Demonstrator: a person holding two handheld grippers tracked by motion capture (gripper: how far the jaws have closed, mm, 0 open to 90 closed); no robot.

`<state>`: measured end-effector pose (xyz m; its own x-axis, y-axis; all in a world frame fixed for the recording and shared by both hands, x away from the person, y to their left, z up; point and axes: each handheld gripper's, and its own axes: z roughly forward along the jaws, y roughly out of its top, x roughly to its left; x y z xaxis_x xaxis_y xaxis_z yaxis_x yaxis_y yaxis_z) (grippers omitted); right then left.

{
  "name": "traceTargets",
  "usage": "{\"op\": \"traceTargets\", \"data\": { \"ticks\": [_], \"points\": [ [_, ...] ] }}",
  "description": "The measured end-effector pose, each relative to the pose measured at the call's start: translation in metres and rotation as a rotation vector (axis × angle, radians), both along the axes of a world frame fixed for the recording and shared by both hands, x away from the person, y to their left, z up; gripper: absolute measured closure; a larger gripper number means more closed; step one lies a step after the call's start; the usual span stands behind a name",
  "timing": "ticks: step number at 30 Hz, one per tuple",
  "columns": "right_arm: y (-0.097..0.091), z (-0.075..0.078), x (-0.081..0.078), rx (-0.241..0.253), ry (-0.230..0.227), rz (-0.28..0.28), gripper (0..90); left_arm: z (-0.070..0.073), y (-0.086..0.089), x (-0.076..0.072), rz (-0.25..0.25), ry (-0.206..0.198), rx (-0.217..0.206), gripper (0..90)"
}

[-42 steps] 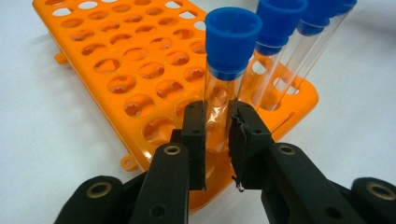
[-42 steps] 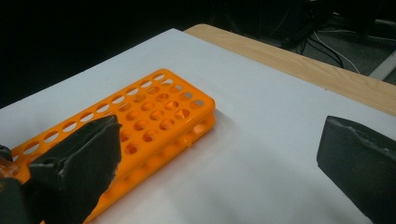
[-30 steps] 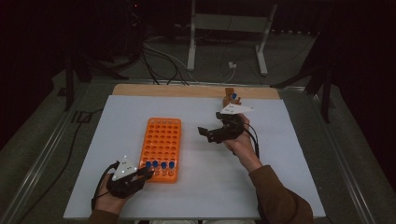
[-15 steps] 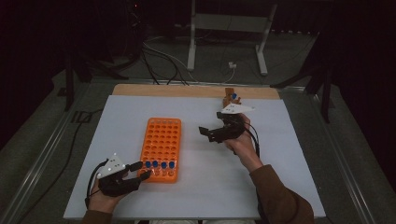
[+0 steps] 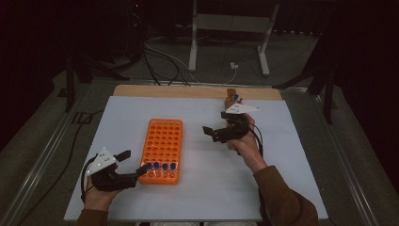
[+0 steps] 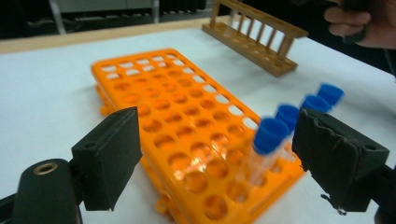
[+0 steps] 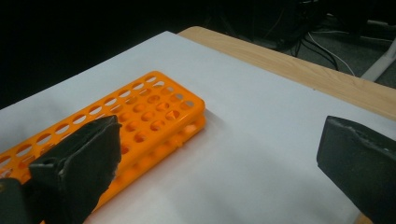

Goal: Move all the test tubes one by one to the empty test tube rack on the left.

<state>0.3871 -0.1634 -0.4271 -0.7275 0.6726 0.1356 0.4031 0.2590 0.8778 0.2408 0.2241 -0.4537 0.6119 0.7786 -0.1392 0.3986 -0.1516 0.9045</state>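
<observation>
The left claw (image 5: 133, 162) is hovering released at the near left corner of the orange rack (image 5: 163, 141), its jaws having just been opening, with the nearest of four blue-capped tubes (image 6: 268, 135) standing between them untouched. The right claw (image 5: 210, 132) is waiting released, nothing between its jaws, over bare table (image 5: 197, 197) right of the rack. A wooden rack (image 5: 231, 100) is standing behind it near the table's far edge.

I'm looking at a glossy orange plastic rack (image 6: 187, 135), smooth and catching the light, with clear tubes (image 6: 254, 163) topped by matt blue plastic caps (image 6: 271, 135). My left gripper (image 6: 217, 158) has matt black pads, rough and frayed at the edges. Behind sits a bare wooden rack (image 6: 257, 39) on the matt white, paper-like table (image 5: 141, 108) cover.
</observation>
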Motion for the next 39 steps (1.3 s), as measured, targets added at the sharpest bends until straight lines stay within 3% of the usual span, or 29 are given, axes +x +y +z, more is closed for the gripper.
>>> {"op": "traceTargets", "data": {
  "ticks": [7,12,16,18,25,30,36,39],
  "points": [
    [-0.007,0.0,0.002,0.006,0.002,-0.019,0.2,0.012,-0.008,0.018,0.051,-0.039,0.0,9.6],
    [-0.015,0.0,0.003,0.01,-0.007,-0.035,0.2,0.013,-0.014,0.036,0.084,-0.035,0.023,2.3],
    [-0.024,0.0,0.005,0.007,-0.013,-0.059,0.2,0.013,-0.017,0.045,0.097,-0.046,0.01,1.6],
    [-0.028,0.0,0.007,-0.001,-0.016,-0.075,0.2,0.012,-0.017,0.047,0.11,-0.053,-0.007,1.6],
    [-0.045,-0.003,0.017,-0.065,-0.029,-0.137,0.2,0.005,-0.015,0.049,0.132,-0.046,-0.005,1.0],
    [-0.055,-0.004,0.029,-0.071,-0.029,-0.195,0.2,0.004,-0.015,0.049,0.135,-0.044,-0.008,0.9],
    [-0.061,-0.004,0.046,-0.096,-0.026,-0.215,0.2,0.001,-0.014,0.048,0.147,-0.042,-0.012,0.9],
    [-0.065,-0.005,0.055,-0.085,-0.02,-0.226,0.2,0.0,-0.014,0.048,0.146,-0.037,-0.011,0.9]
  ]
}}
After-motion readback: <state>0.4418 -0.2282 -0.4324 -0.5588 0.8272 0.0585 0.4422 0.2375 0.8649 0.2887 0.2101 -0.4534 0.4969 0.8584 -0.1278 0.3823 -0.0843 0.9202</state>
